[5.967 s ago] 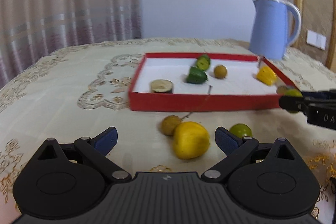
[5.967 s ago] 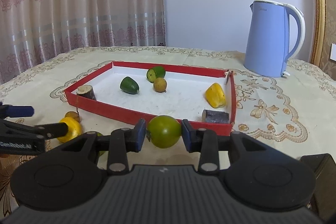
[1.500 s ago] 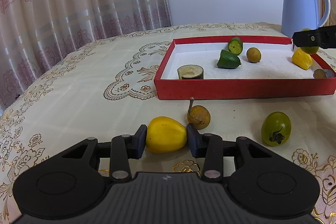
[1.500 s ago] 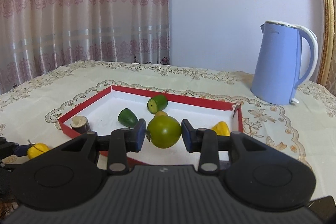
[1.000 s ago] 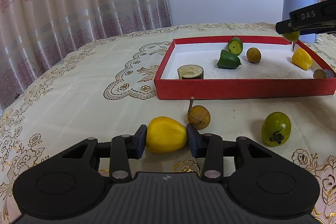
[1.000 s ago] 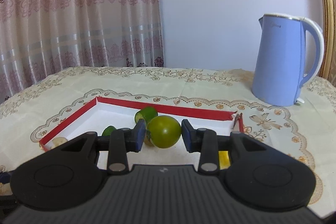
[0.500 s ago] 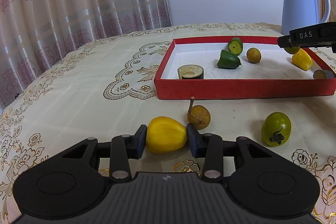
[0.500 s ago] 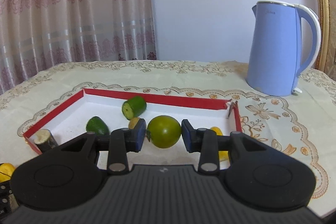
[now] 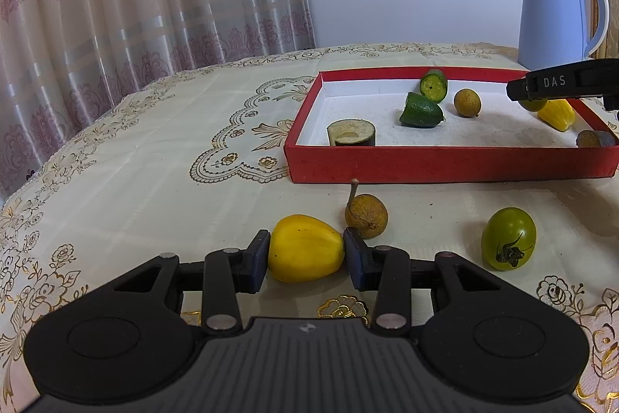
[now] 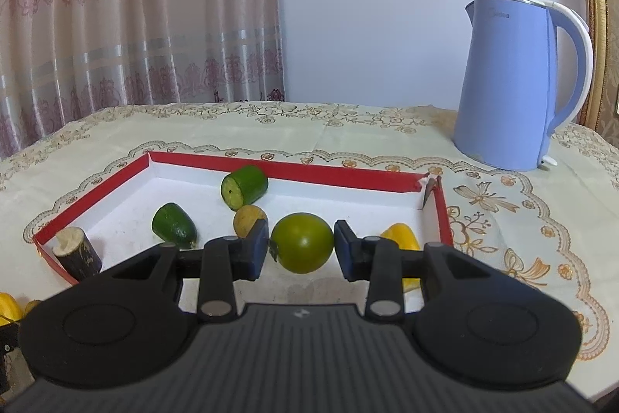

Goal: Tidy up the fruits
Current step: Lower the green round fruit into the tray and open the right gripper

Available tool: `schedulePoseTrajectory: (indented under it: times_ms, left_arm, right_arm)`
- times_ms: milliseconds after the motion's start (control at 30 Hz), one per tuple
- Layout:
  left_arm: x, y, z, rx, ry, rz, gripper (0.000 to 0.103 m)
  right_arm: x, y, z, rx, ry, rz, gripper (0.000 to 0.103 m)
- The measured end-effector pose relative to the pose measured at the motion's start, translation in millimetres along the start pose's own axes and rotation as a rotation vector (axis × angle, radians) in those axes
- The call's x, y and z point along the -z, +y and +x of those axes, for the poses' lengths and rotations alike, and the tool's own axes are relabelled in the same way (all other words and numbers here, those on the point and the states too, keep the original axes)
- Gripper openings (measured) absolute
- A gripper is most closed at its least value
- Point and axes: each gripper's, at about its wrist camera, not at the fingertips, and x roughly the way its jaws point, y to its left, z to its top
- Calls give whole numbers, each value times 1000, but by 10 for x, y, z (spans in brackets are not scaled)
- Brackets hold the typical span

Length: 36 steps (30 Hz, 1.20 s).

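We hold a yellow fruit (image 9: 305, 252) in our left gripper (image 9: 305, 258), its blue pads pressed against both sides of the fruit, low over the tablecloth (image 9: 135, 161) on the near side of the red tray (image 9: 445, 163). Just beyond it, to the right, a brown longan (image 9: 366, 215) with a short stem lies on the cloth, touching or almost touching the right pad. Further right on the cloth sits a green tomato (image 9: 508, 239), well apart from the others.

Our right gripper (image 10: 301, 250) is clamped on a round green fruit (image 10: 302, 247), held above the white floor of the tray near its right end. In the tray we see a cut cucumber piece (image 10: 244, 186) near the far wall, a green avocado half (image 10: 174, 225) to its left, a small brown longan (image 10: 247, 217) just left of the held fruit, a yellow piece (image 10: 400, 239) to the right partly hidden by the gripper, and a dark stump-like piece (image 10: 75, 252) in the near left corner.

A blue kettle (image 10: 514, 80) stands on the cloth beyond the tray's far right corner, before a pale wall (image 10: 367, 6). A patterned curtain (image 10: 135, 18) hangs on the left.
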Motion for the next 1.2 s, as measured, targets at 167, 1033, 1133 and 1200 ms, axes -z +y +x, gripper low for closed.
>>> schedulePoseTrajectory:
  times_ms: [167,1033,1133,1200]
  left_arm:
    - [-2,2,0,0,0,-1,39]
    - [-1,6,4,3,1,-5,39]
    - [-2,6,3,3,1,-5,39]
    - [-1,3,4,3,1,-5,39]
  right_arm:
    - [9,7,13,2,2,1,35]
    - [21,4,33,3,7,-5,35]
    - [25,8,45,0,10,-8,35]
    - [27,19,56,-2,11,-10,35]
